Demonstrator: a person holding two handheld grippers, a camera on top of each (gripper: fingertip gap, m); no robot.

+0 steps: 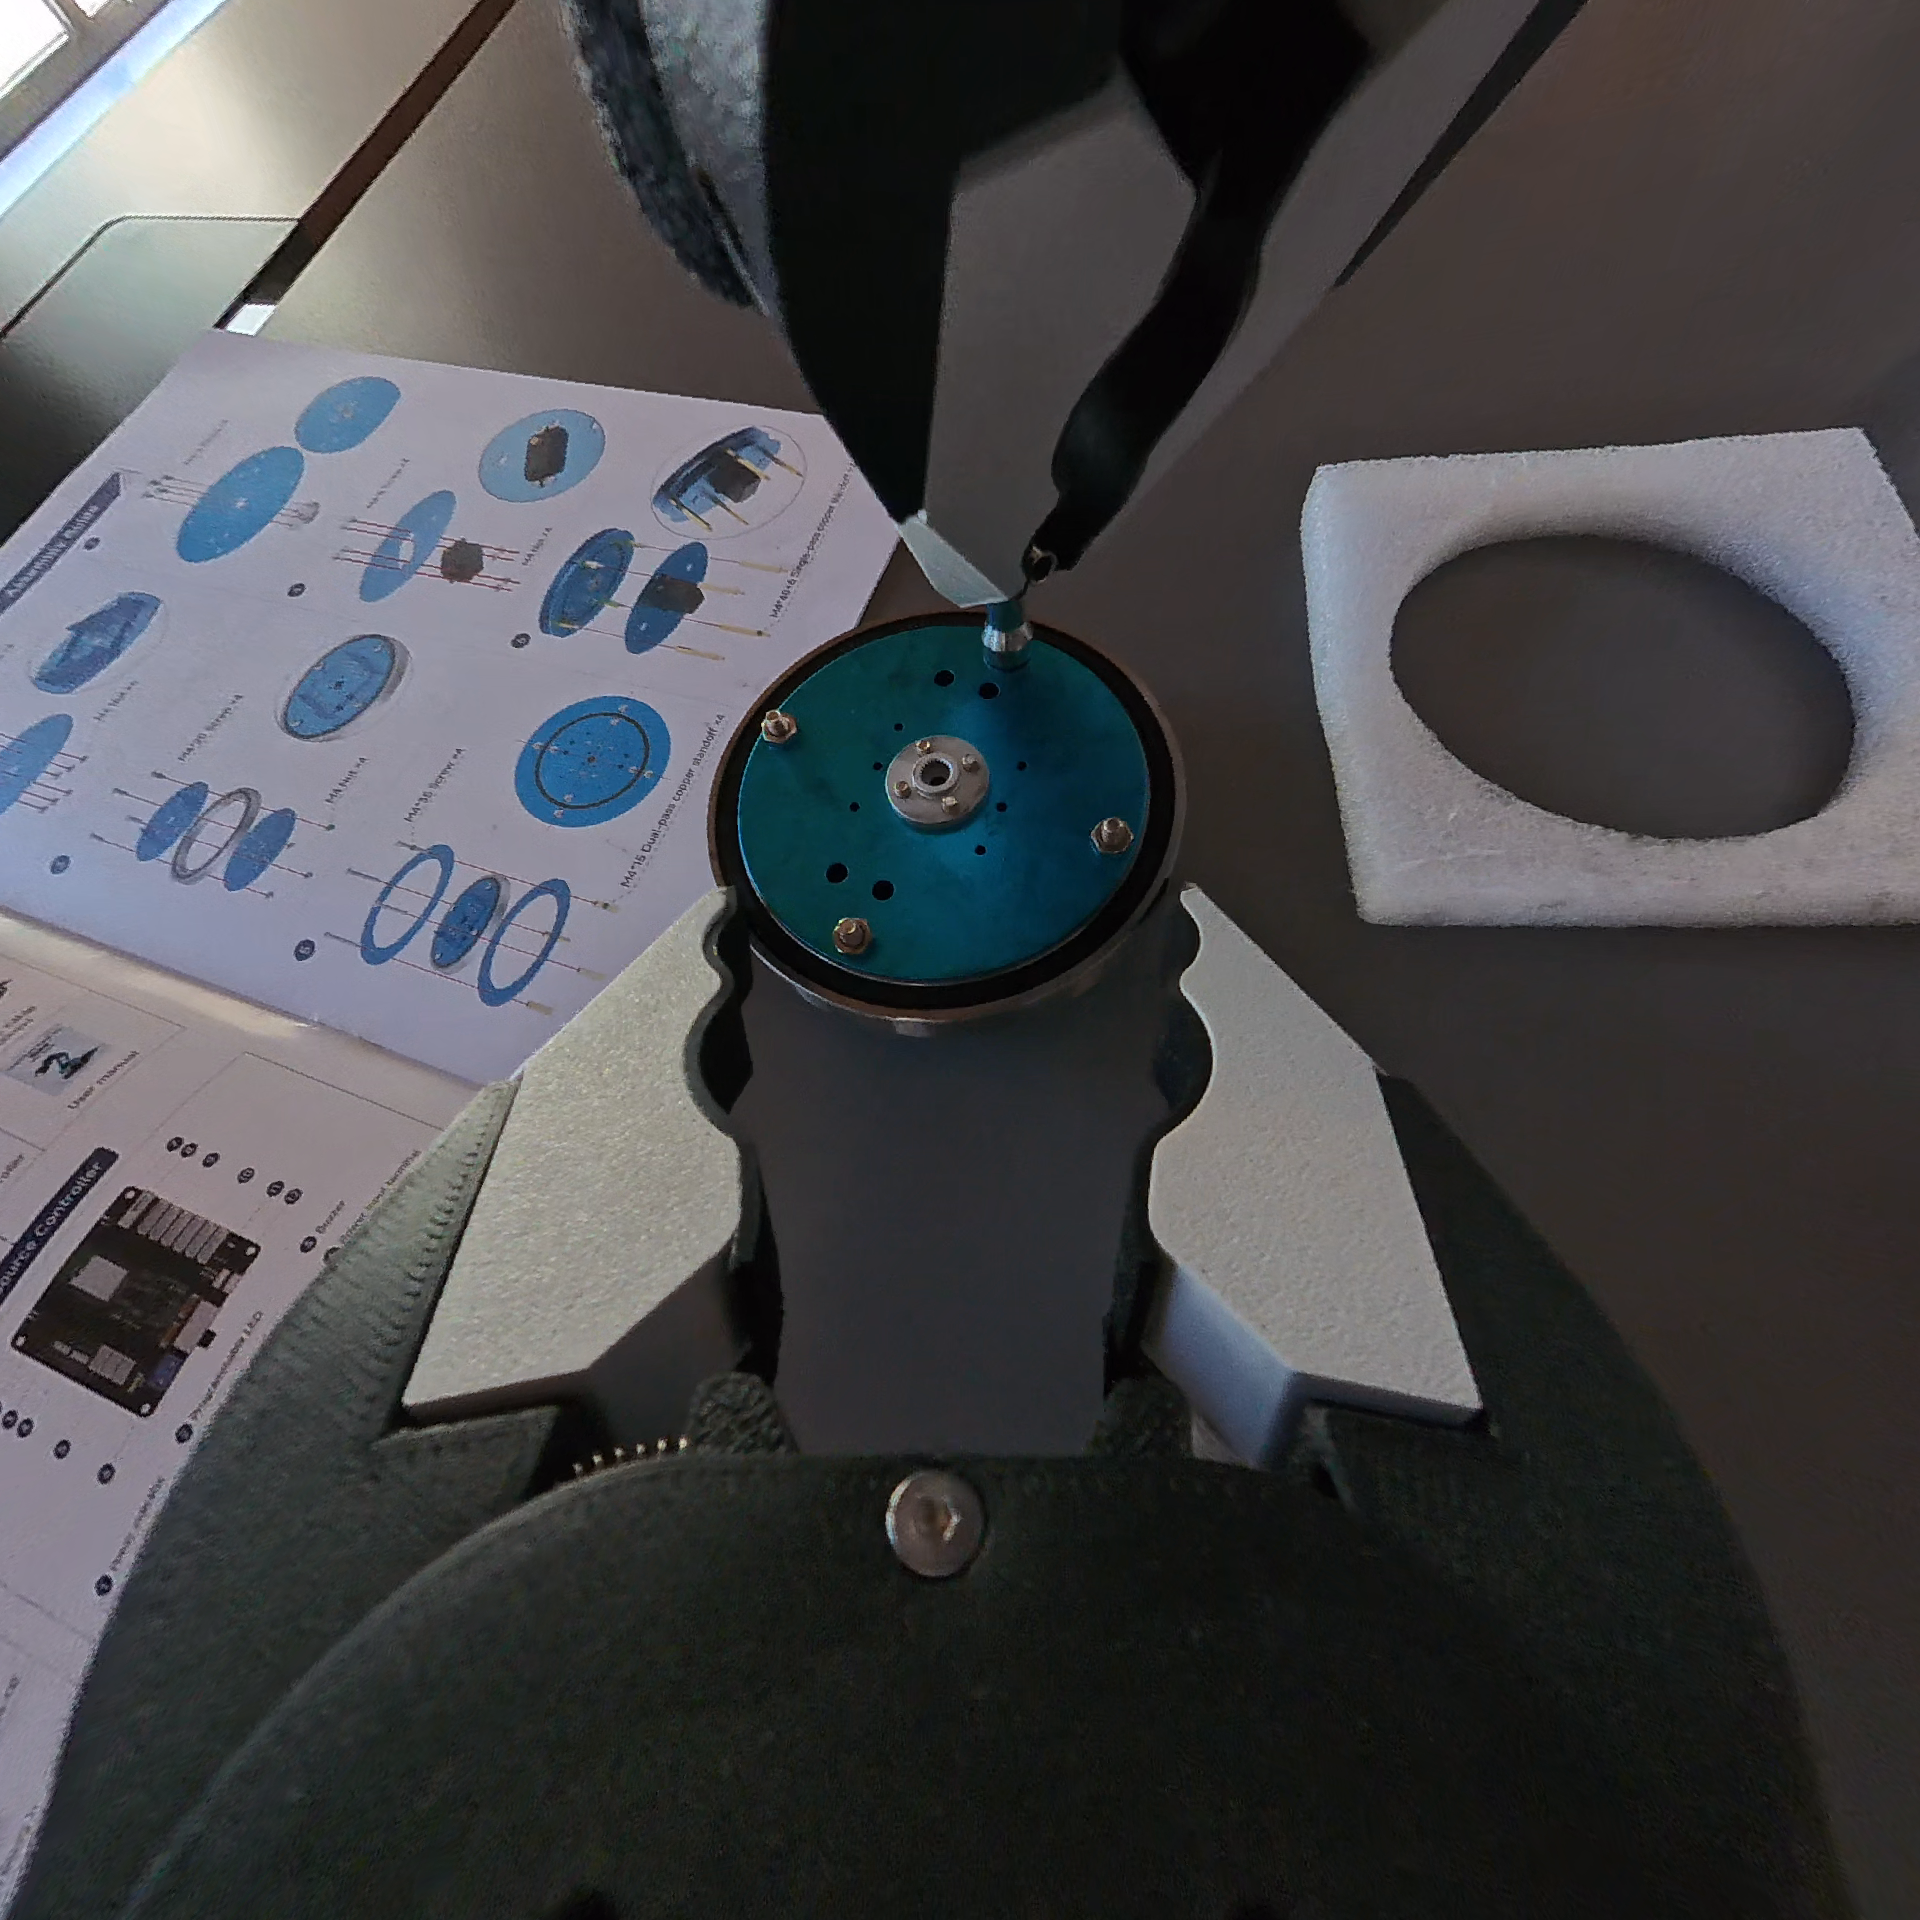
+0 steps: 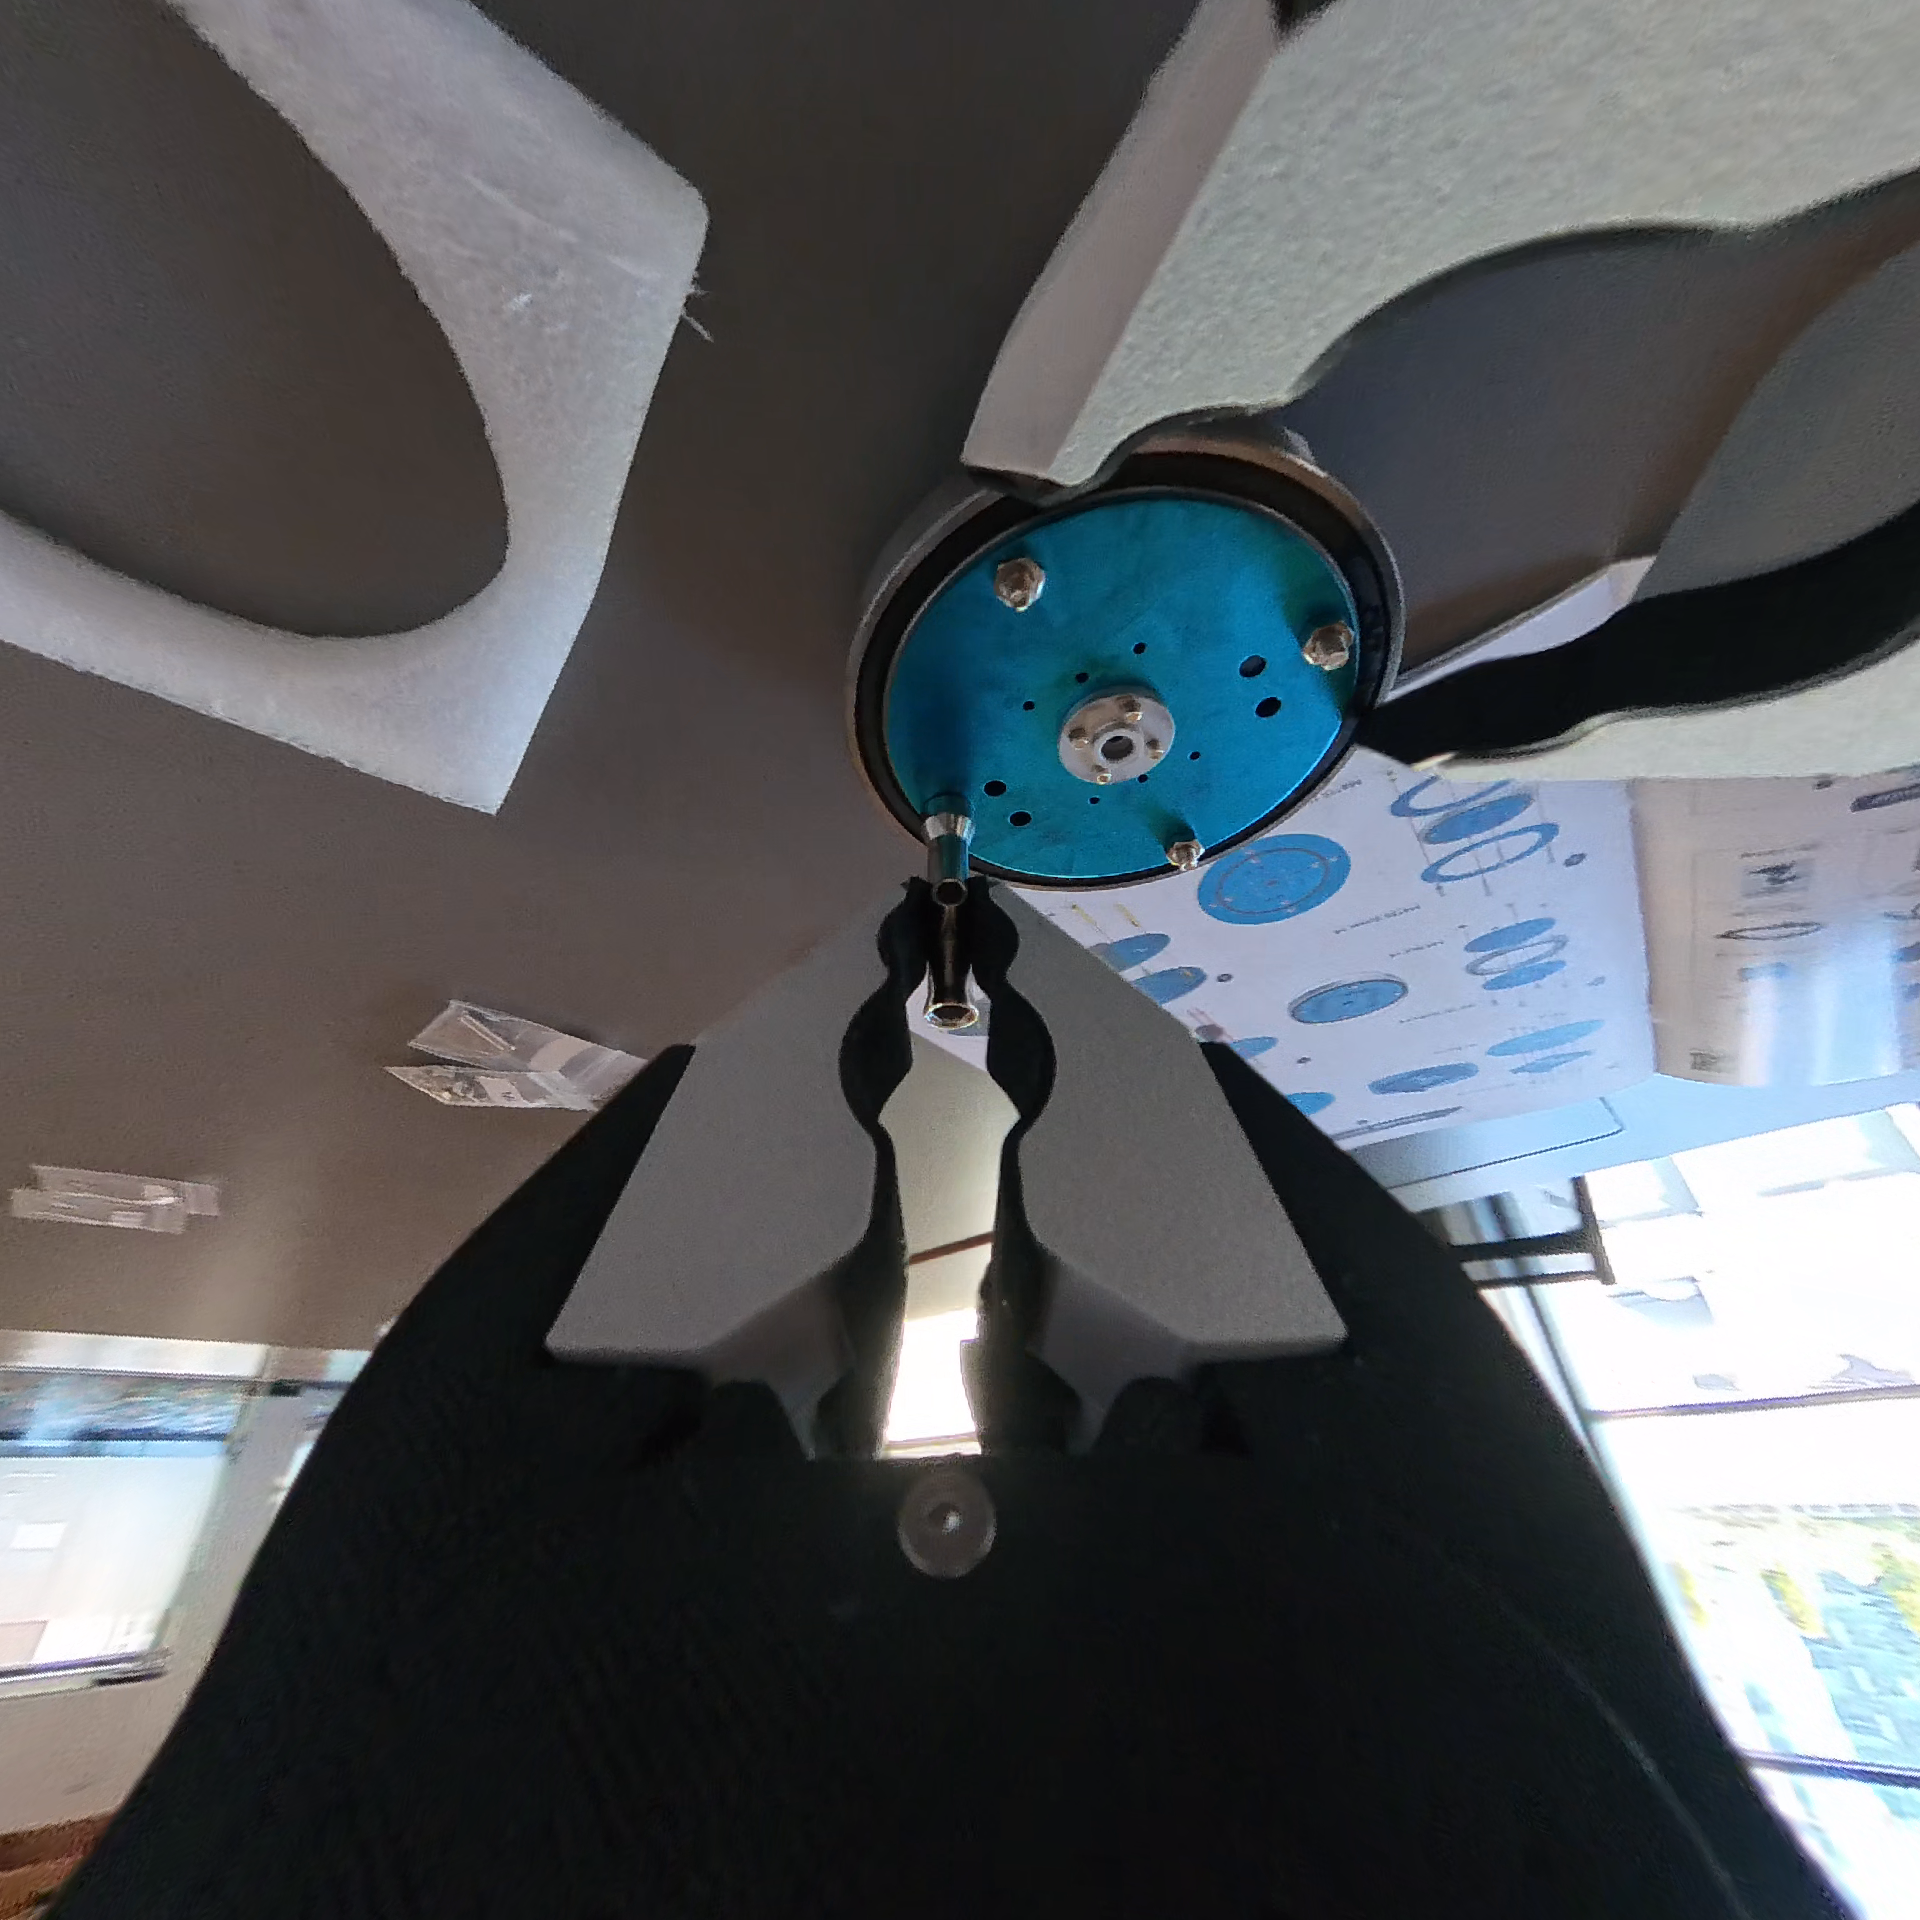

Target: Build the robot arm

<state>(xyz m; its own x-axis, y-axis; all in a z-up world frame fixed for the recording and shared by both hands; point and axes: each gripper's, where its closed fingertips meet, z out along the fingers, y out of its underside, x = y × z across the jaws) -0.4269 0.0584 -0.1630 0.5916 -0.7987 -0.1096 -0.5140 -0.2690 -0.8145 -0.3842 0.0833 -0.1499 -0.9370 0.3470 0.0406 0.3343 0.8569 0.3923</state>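
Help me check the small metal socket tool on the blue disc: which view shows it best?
The right wrist view: the socket tool is close and sharp, pinched by the right gripper, tip on the blue disc. The left wrist view shows it small and far.

Printed matter is present on two paper sheets lying on the tabletop (image 1: 1558, 1091).

1. Assembly sheet (image 1: 436, 665): white, with blue disc and ring diagrams, each step captioned in small dark print and numbered dots.
2. Second sheet (image 1: 135, 1299): shows a black circuit board picture, a dark banner heading and small callout captions.

No other object carries legible markings.
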